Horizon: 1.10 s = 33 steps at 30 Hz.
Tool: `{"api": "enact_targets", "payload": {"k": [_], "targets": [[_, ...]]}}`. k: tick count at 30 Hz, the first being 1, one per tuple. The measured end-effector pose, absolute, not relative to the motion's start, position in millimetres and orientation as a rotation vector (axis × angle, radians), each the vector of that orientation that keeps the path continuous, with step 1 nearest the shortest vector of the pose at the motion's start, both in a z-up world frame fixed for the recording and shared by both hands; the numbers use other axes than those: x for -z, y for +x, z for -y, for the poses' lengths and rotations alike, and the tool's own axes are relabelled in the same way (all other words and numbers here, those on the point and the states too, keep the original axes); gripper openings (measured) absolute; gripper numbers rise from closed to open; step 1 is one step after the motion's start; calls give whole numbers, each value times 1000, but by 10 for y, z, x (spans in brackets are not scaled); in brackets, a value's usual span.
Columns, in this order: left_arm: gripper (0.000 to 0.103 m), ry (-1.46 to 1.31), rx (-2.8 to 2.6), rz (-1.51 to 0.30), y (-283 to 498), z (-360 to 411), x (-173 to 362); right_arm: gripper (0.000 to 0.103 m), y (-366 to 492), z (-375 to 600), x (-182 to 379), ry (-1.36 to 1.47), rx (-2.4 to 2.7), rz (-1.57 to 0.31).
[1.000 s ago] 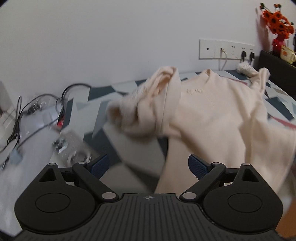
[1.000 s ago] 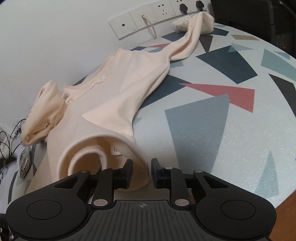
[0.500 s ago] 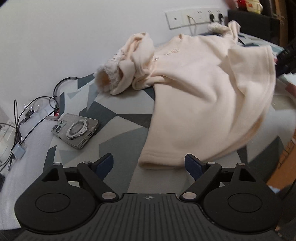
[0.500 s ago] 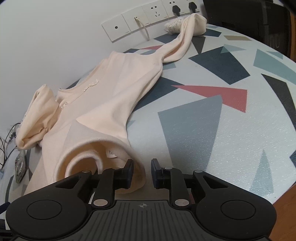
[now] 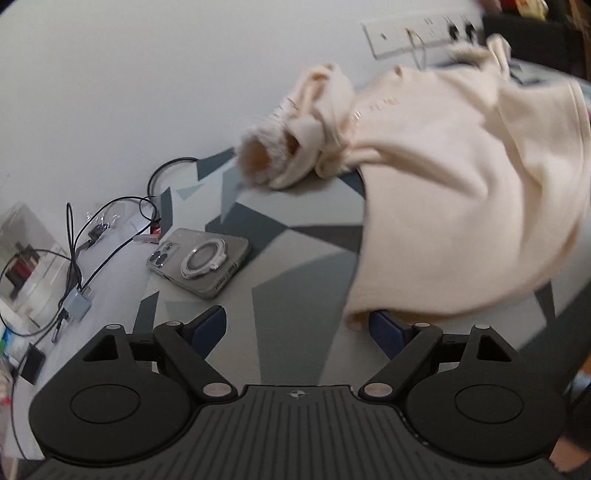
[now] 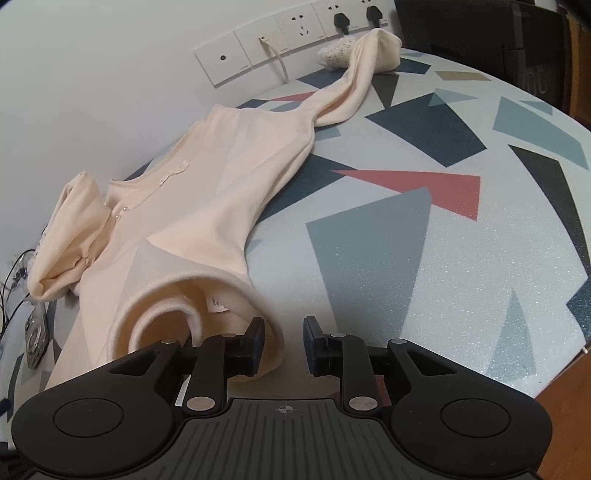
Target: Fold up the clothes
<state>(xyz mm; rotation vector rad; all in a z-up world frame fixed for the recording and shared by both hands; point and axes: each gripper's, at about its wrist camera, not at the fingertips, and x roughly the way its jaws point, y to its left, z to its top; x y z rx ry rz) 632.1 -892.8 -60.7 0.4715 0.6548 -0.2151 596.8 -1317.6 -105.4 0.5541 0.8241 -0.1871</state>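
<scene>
Left wrist view, wide left gripper (image 5: 297, 326), cream sweater (image 5: 461, 206) hem at right finger.

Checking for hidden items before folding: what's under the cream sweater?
The sweater lies on the patterned table; whatever its body covers stays hidden. The phone sits beside it, uncovered.

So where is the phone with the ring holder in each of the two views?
Left wrist view: the phone lies face down at centre left on the patterned table, left of the cream sweater.
Right wrist view: only its edge shows at the far left, beside the sweater's hem.
Shared landmark: the wall socket strip behind the sweater.
</scene>
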Motion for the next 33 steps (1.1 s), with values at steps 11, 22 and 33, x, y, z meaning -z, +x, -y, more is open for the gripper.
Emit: {"api": "enact_targets", "payload": {"k": [11,22,33], "targets": [[63,315,289,-662,6512,9210,730,29,6002,13179,1063,526,204,-812],[8,132,78,-479,6284,8974,-136,3,5994,13481,576,402,342,-566],[15,138,87,-741,6172,9151,478,16,5746,13741,818,374,369,-607]]}}
